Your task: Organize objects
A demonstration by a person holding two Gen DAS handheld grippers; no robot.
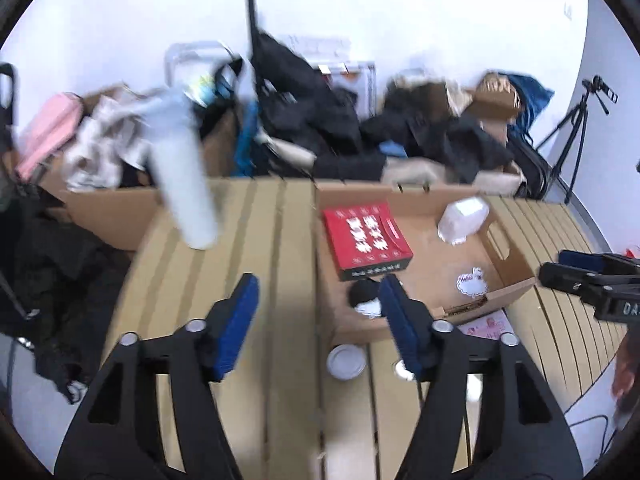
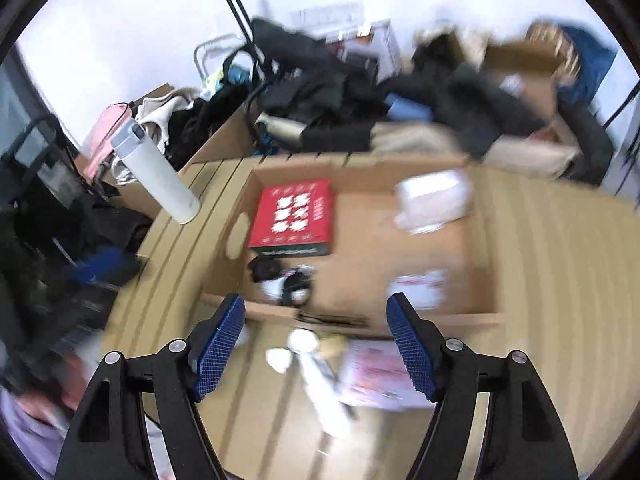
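Observation:
An open cardboard box (image 1: 508, 258) (image 2: 360, 172) sits on the slatted table. It holds a red box (image 1: 366, 236) (image 2: 294, 216), a clear plastic container (image 1: 464, 218) (image 2: 432, 200), a black-and-white bundle (image 1: 366, 298) (image 2: 284, 278) and a white sticker (image 1: 472, 284). A tall white bottle (image 1: 182, 172) (image 2: 154, 172) stands at the table's far left. My left gripper (image 1: 318, 312) is open and empty above the table near the box's front left corner. My right gripper (image 2: 316, 340) is open and empty over small items in front of the box: a white tube (image 2: 324, 384), a pink packet (image 2: 376, 376) and a round lid (image 1: 346, 362).
Cardboard boxes piled with dark clothes (image 1: 320, 120) (image 2: 440, 92) stand behind the table. A pink bag (image 1: 48, 132) lies at far left. A tripod (image 1: 576, 128) stands at the right. The right gripper's body (image 1: 592, 280) shows at the left view's right edge.

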